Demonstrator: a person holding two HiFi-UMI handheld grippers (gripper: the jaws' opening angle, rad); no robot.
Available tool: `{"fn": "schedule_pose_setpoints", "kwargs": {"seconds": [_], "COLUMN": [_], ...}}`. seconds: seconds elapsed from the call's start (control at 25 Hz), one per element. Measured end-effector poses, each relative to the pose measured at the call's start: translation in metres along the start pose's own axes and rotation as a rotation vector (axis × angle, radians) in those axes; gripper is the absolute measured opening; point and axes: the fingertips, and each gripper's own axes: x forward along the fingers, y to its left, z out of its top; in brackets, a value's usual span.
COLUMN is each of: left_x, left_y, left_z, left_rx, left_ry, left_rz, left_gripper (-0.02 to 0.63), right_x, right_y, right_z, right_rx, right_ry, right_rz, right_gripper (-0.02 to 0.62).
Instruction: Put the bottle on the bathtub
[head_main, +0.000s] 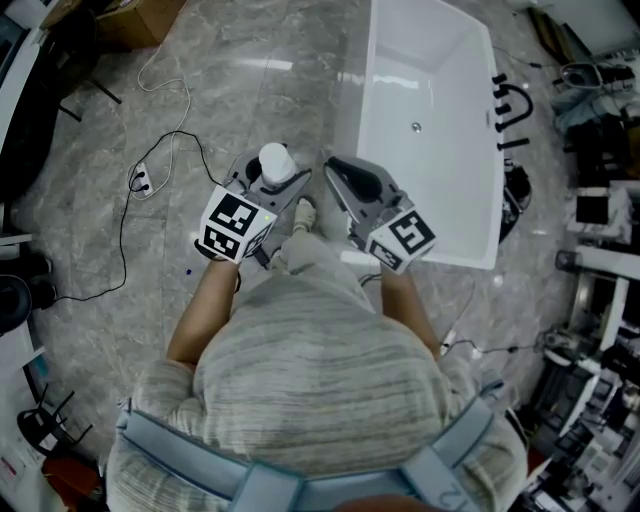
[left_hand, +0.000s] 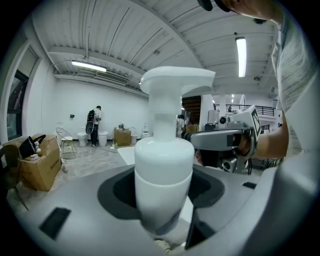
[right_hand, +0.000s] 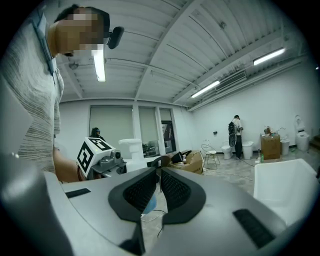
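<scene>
The left gripper (head_main: 268, 190) is clamped low on the white pump bottle (left_hand: 164, 170), which stands upright between its jaws. Just to its right, the right gripper (right_hand: 156, 192) is closed on nothing. Ahead and rightward of both lies the bathtub (head_main: 395, 160), not yet reached. With so low a grip, the tall pump head could tip during the swing. The rim looks narrow, though that is hard to judge, so an off-centre release may topple the bottle.

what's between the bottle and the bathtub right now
In the head view the right gripper, jaws together and empty, hangs between the bottle in the left gripper and the bathtub rim. Nothing else visible blocks the way.
</scene>
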Motion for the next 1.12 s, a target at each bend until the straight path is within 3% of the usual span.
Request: {"fn": "schedule_pose_setpoints", "kwargs": {"seconds": [0.24,0.52,1.12], "left_x": [0.021,0.091,0.206], "left_y": [0.030,0.075,0.110], "left_z": [0.000,0.045,0.098], "left_rx": [0.001,0.029,0.064], "left_ry": [0.027,0.022,0.043], "left_rz": [-0.017,-0.041,-0.145], "left_gripper": [0.252,0.252,0.252], "right_x": [0.034,0.054,0.063], "right_y": [-0.031,-0.125,-0.249], "right_z": [0.000,0.027,0.045], "right_rx": [-0.006,0.004,0.030], "right_ry": [0.004,-0.030,-0.062], "right_rz": [0.009,-0.035,-0.094], "right_gripper": [0.006,0.006,0.008]}}
